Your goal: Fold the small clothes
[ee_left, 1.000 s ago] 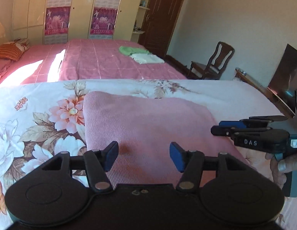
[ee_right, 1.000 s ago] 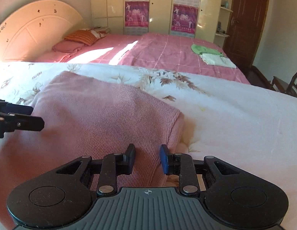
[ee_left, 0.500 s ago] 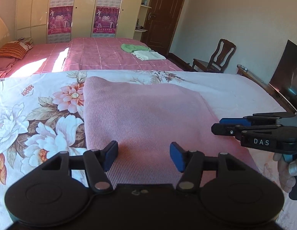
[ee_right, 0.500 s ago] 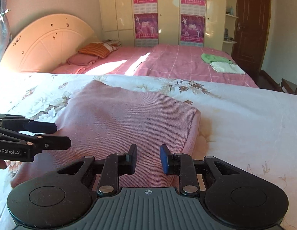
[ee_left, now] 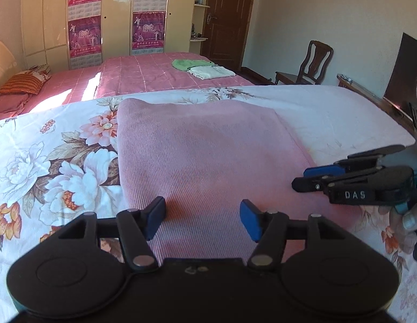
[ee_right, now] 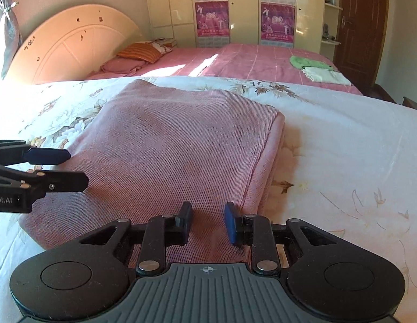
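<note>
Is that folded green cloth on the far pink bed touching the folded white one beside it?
Touching. In the left wrist view the folded green cloth lies against the folded white cloth, which overlaps its edge with no pink bed showing between them.

This is a home bedroom. A near bed wears a floral sheet; a far bed has a pink checked cover, pillows and an arched headboard. Cream wardrobes with posters stand behind, a dark wooden door and a chair to the right.
</note>
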Available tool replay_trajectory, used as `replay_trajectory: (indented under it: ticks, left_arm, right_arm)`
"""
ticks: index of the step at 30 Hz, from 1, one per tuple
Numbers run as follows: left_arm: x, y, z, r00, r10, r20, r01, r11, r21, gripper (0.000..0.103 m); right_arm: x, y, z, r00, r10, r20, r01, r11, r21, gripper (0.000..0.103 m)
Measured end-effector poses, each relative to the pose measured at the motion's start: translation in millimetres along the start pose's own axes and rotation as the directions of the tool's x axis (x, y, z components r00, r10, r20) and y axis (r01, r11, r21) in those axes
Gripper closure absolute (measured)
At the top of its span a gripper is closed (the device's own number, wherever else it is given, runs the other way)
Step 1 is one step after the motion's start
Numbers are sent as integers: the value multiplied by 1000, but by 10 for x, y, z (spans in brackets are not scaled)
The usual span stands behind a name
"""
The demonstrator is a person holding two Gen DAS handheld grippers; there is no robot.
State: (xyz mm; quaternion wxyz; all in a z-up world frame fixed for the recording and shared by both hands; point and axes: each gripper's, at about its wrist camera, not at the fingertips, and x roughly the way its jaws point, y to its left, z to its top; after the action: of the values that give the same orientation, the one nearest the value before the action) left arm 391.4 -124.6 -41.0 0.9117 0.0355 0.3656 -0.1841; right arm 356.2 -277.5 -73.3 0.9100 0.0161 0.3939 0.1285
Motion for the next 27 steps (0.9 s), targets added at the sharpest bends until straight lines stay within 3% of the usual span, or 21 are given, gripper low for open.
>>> replay_trajectory:
  ticks: [2, 4, 6, 7, 8, 9, 11, 14, 17, 20, 23, 27]
  left_arm:
    - [-102, -102, -126, 1000, 29, -5, -28, 998, 55, 25]
    - [-203, -132, -284, 999, 29, -21, -27, 996, 86, 29]
    - [-305, -35, -356, 999, 32, 11, -32, 997, 63, 31]
    - [-338, 68, -356, 999, 33, 31, -33, 999, 18, 31]
    - [-351, 170, -338, 998, 33, 45, -32, 999, -32, 31]
    - [-350, 297, -299, 998, 26, 57, -20, 995, -99, 31]
    - [-281, 561, -203, 997, -31, 71, 47, 970, -237, 30]
    - [-13, 854, -139, 989, -147, 23, 143, 899, -414, 32]
    - [191, 958, -121, 983, -181, -20, 151, 872, -466, 32]
    - [299, 1002, -125, 976, -217, -14, 181, 846, -501, 32]
    - [387, 1024, -95, 972, -236, -9, 199, 839, -507, 32]
    - [529, 1066, -11, 966, -258, -14, 214, 829, -516, 32]
  right_arm:
    - [-55, -42, 17, 1000, 26, -9, -26, 1000, -1, 76]
    - [-212, -158, 45, 997, 67, 41, -70, 995, 65, 76]
    - [-360, -359, 45, 990, 102, 93, -116, 980, 163, 75]
    - [-385, -465, 41, 988, 112, 103, -132, 969, 207, 63]
    - [-388, -566, 34, 986, 123, 111, -147, 958, 246, 41]
    - [-370, -677, 28, 984, 139, 112, -166, 944, 285, 36]
    - [-289, -865, 7, 977, 187, 100, -210, 912, 352, 36]
    - [-152, -1082, -44, 955, 280, 97, -293, 849, 439, 42]
    - [-67, -1226, -89, 945, 312, 97, -316, 800, 509, 42]
    - [-8, -1322, -99, 922, 371, 108, -366, 751, 550, 42]
    - [73, -1320, -54, 900, 426, 97, -406, 735, 543, 42]
    - [154, -1285, 18, 886, 453, 100, -432, 728, 532, 42]
